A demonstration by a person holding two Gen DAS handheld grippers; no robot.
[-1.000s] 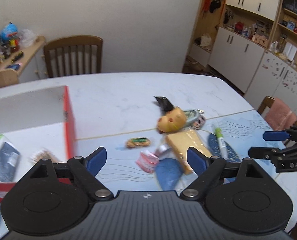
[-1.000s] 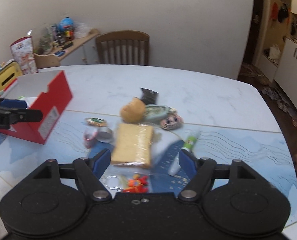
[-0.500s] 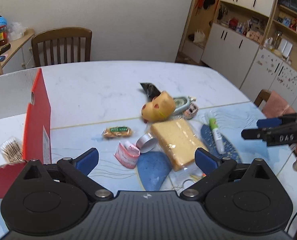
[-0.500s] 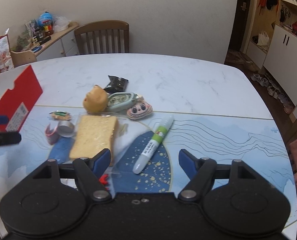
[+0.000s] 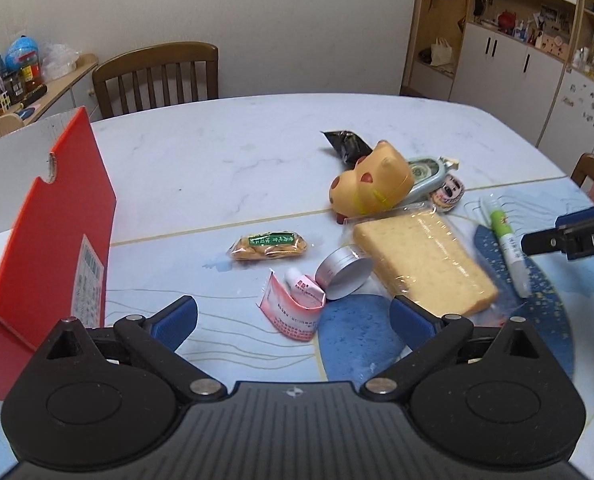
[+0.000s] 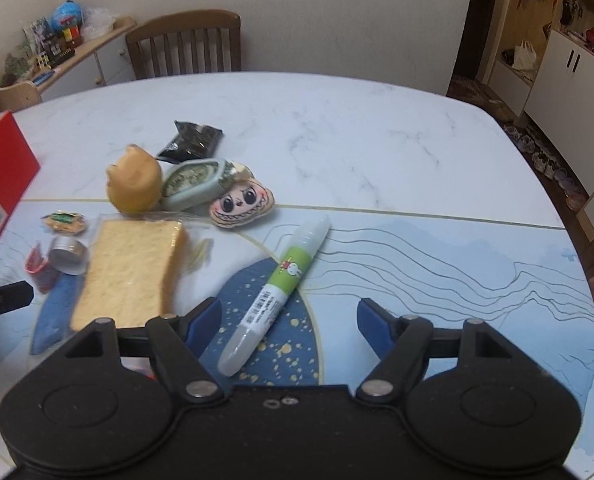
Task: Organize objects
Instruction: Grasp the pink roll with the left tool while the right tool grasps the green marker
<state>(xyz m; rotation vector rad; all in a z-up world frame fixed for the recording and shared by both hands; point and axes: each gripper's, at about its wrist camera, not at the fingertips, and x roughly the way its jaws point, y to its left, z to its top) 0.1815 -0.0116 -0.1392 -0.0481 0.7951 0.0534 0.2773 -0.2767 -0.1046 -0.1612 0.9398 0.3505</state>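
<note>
While both hand-held grippers gape empty | left hand-held gripper [image 5: 293, 314] beside red box [image 5: 57, 236] | right hand-held gripper [image 6: 289, 316] over marker [image 6: 277, 292]

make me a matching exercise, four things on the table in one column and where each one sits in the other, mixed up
Things:
1. glue pen
2. silver tin
3. black packet
4. red box

Places:
A. at the left edge of the table, open side up
B. behind the yellow toy, farthest from the grippers
C. lying on the blue speckled patch, right of the wrapped sponge
D. tipped on its side between the pink sachet and the sponge

Pairs: 1-C, 2-D, 3-B, 4-A
</note>
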